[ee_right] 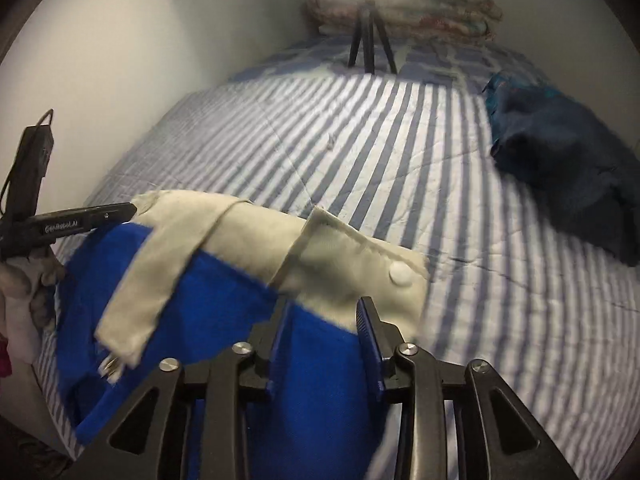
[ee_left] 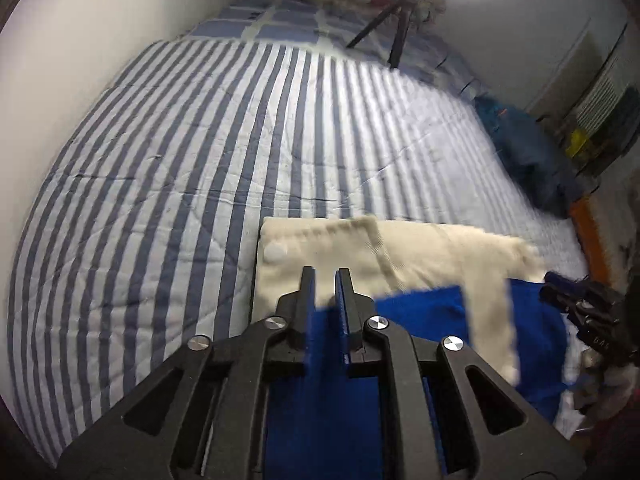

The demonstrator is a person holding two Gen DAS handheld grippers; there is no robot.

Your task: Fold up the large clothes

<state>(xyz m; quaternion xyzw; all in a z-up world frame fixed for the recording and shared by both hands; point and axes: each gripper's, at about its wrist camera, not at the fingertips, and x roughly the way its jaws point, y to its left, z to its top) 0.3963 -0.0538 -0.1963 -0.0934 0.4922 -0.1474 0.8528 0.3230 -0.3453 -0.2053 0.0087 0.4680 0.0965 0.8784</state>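
Both grippers, left (ee_left: 325, 276) and right (ee_right: 326, 312), clamp the blue-and-cream garment (ee_right: 240, 280); bedspread (ee_left: 180, 160) beneath.

At bottom centre, the left claw (ee_left: 325, 280) is pinching a blue-and-cream fabric garment (ee_left: 420, 256) over the blue-striped quilted bed (ee_left: 180, 160).

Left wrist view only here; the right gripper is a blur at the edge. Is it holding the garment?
Observer: Yes. The right gripper has the blue garment bunched between its fingers, just below the cream band.
Operator: Any snap at that end?
Observer: One white snap on the band, just above the gripper's right finger.
Operator: What do you see of the left gripper?
Observer: The left gripper has its tip at the band's far end; a hand, apparently in a pale glove, holds it.
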